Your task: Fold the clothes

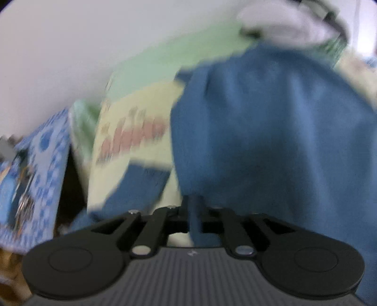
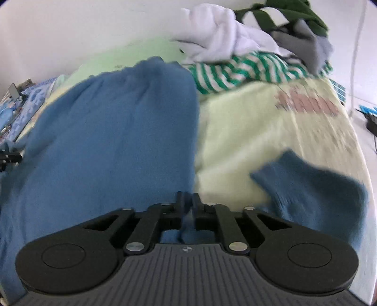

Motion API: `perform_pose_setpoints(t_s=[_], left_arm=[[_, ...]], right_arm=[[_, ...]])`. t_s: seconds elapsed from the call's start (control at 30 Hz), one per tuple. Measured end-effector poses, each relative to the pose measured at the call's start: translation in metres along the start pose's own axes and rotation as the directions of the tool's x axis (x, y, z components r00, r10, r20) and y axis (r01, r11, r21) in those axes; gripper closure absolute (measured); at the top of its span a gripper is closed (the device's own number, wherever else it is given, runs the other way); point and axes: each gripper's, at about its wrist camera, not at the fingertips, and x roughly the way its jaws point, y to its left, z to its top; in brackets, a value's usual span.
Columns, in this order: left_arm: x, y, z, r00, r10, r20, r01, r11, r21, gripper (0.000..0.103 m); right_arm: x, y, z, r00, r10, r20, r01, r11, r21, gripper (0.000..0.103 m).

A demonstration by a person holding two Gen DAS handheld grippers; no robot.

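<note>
A blue knitted sweater (image 1: pixel 271 131) lies spread on a bed with a pale yellow-green sheet (image 1: pixel 141 103). In the left wrist view my left gripper (image 1: pixel 194 211) is shut on a fold of the sweater's near edge, and blue cloth fills the narrow gap between the jaws. One sleeve (image 1: pixel 141 188) lies to its left. In the right wrist view the sweater (image 2: pixel 113 131) covers the left half, and my right gripper (image 2: pixel 187 207) is shut on its near right edge. The other sleeve (image 2: pixel 311 193) lies loose to the right on the sheet (image 2: pixel 235 141).
A heap of clothes sits at the far end of the bed: a white garment (image 2: pixel 219 35), a green-and-white striped top (image 2: pixel 247 70), a dark green piece (image 2: pixel 294 14) and a grey one (image 2: pixel 306 49). A blue patterned box (image 1: pixel 40 164) stands by the left bed edge. A white wall (image 2: pixel 70 30) is behind.
</note>
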Motion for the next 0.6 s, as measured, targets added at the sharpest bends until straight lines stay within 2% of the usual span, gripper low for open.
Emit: perform_pose_setpoints(t_s=[0.03, 0.07, 0.13, 0.2, 0.23, 0.3, 0.37, 0.47, 0.53, 0.6], left_arm=[[-0.003, 0.008, 0.012, 0.999, -0.026, 0.035, 0.026, 1.0, -0.001, 0.054], [0.001, 0.016, 0.026, 0.998, -0.03, 0.059, 0.031, 0.999, -0.015, 0.042], [0.012, 0.033, 0.055, 0.994, -0.037, 0.1, 0.041, 0.998, -0.042, 0.047], [0.038, 0.05, 0.083, 0.994, -0.045, 0.098, 0.052, 0.996, -0.071, 0.07], [0.055, 0.056, 0.095, 0.994, -0.053, 0.09, 0.061, 0.995, -0.085, 0.07], [0.088, 0.068, 0.117, 0.995, -0.063, 0.071, 0.071, 0.992, -0.106, 0.069], [0.118, 0.071, 0.13, 0.999, -0.039, 0.033, 0.042, 0.995, -0.093, 0.069], [0.138, 0.071, 0.134, 0.999, -0.051, 0.017, 0.052, 0.995, -0.088, 0.068], [0.145, 0.068, 0.134, 0.997, -0.07, 0.024, 0.072, 0.995, -0.073, 0.065], [0.151, 0.065, 0.135, 0.995, -0.09, 0.033, 0.091, 0.995, -0.049, 0.062]], right_arm=[[0.0, 0.0, 0.014, 0.999, 0.013, 0.044, -0.014, 1.0, 0.021, 0.052], [0.003, 0.002, 0.031, 0.996, 0.01, 0.089, -0.013, 1.0, 0.028, 0.053], [0.015, 0.007, 0.064, 0.985, -0.002, 0.173, -0.004, 0.999, 0.034, 0.058], [0.036, 0.011, 0.095, 0.974, 0.0, 0.225, -0.007, 0.999, 0.034, 0.06], [0.049, 0.013, 0.109, 0.974, 0.005, 0.226, -0.012, 0.999, 0.03, 0.06], [0.077, 0.021, 0.131, 0.971, -0.043, 0.234, 0.042, 0.999, 0.012, 0.061], [0.1, 0.028, 0.143, 0.958, -0.148, 0.244, 0.154, 0.988, -0.006, 0.068], [0.105, 0.017, 0.139, 0.954, -0.206, 0.218, 0.19, 0.978, 0.089, 0.075], [0.104, 0.005, 0.129, 0.967, -0.212, 0.144, 0.19, 0.97, 0.152, 0.084], [0.107, -0.004, 0.122, 0.954, -0.294, 0.062, 0.279, 0.943, 0.18, 0.084]])
